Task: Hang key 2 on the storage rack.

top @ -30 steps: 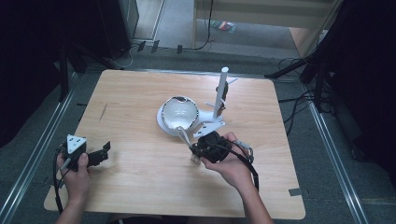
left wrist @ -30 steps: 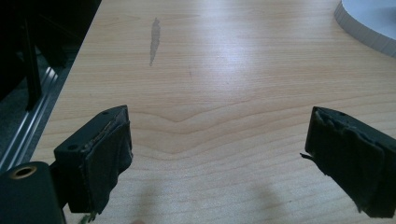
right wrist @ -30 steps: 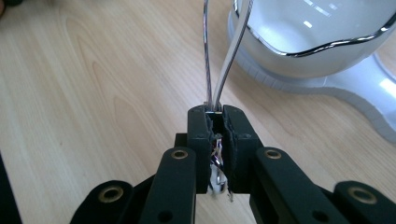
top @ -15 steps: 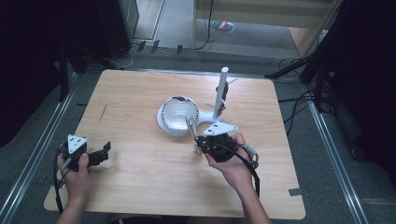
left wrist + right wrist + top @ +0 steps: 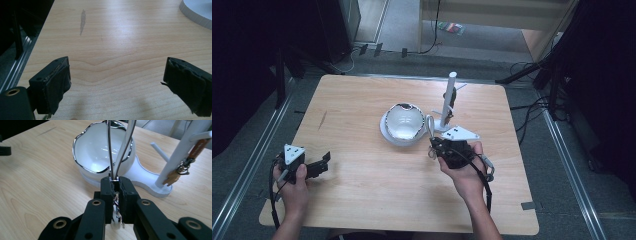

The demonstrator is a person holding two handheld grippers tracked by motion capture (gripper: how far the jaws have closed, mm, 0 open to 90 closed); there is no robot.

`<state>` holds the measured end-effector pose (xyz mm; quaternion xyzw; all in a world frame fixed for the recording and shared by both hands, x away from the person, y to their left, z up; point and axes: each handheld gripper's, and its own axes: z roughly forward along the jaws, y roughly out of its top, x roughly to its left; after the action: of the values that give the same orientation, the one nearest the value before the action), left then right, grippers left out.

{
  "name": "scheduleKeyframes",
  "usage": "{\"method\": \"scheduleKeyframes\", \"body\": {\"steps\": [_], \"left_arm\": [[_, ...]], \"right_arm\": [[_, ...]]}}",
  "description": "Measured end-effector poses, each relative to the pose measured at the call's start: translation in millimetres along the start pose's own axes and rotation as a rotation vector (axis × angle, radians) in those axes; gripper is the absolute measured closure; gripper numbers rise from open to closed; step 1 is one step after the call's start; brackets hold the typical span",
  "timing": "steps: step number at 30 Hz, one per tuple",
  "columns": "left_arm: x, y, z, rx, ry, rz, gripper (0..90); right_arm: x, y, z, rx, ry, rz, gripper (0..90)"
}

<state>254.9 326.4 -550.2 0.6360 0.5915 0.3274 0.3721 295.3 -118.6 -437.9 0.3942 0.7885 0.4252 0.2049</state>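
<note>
At the lower left of the high view your left gripper (image 5: 323, 163) rests with its jaws spread wide and nothing between them. Right of centre, your right gripper (image 5: 432, 146) is clamped on the metal loop (image 5: 119, 147), which stands up in front of the bowl (image 5: 403, 121). You seem to be carrying it to the stand (image 5: 447, 102) at upper right; I'd judge the next move is lifting it to a peg.
</note>
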Motion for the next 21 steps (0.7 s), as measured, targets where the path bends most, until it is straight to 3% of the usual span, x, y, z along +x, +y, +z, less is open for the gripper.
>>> {"method": "scheduleKeyframes", "body": {"steps": [21], "left_arm": [[-0.2,-0.1,-0.3,0.0,-0.001,0.004,7.8]], "right_arm": [[-27.8,-3.7,-1.2,-0.046,-0.107,0.077,83.8]]}}
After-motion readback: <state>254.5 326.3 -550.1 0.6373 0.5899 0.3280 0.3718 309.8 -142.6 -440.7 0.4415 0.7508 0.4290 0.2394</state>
